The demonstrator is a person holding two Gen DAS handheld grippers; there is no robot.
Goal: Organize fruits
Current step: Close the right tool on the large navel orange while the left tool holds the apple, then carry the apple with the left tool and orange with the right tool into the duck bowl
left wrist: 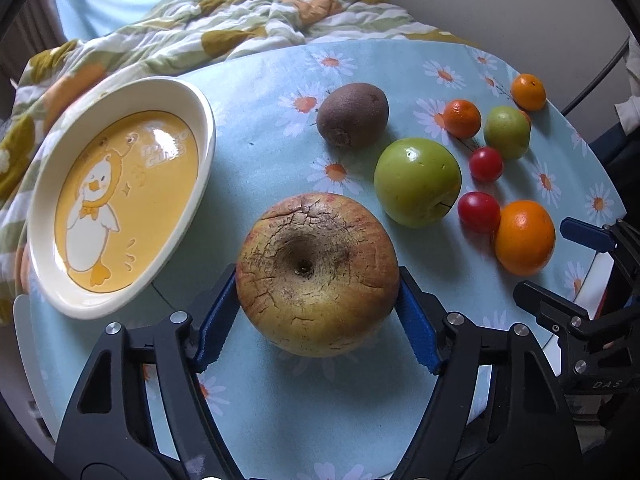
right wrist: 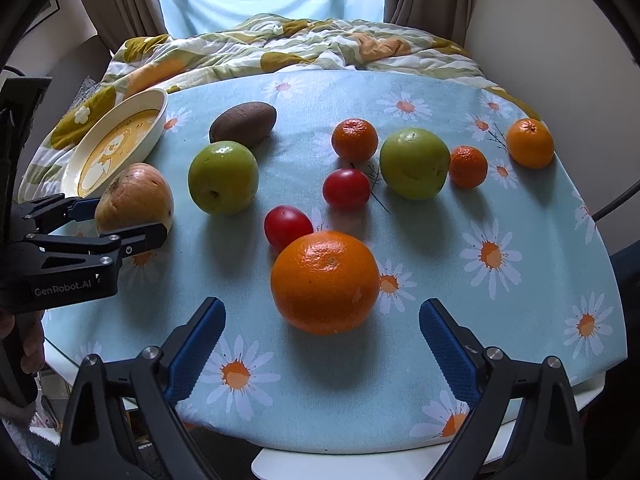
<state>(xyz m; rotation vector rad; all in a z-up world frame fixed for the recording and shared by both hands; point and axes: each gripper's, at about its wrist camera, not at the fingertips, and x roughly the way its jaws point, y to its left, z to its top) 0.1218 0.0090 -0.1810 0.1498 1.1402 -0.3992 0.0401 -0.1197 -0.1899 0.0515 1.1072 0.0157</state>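
- Left wrist view: the left gripper straddles the russet apple, which lies low in the middle of the floral tablecloth. The blue pads sit against its flanks at 9 and 3 o'clock, jaws fairly wide and closed on the fruit, judging by the contact on both sides.
- The apple's stem hollow faces up toward the camera, so its core axis stands roughly upright; the pads cross its broad waist, probably the steadiest hold.
- The duck plate waits at 9 o'clock from the apple, empty, a likely place for fruit. The kiwi lies at 12 o'clock, its long axis slanting from 7 to 1.
- Right wrist view: the right gripper hovers with jaws wide apart, holding nothing. The large orange rests between and just beyond its fingers, untouched, apparently being lined up.
- A cherry tomato touches the orange at 11 o'clock.
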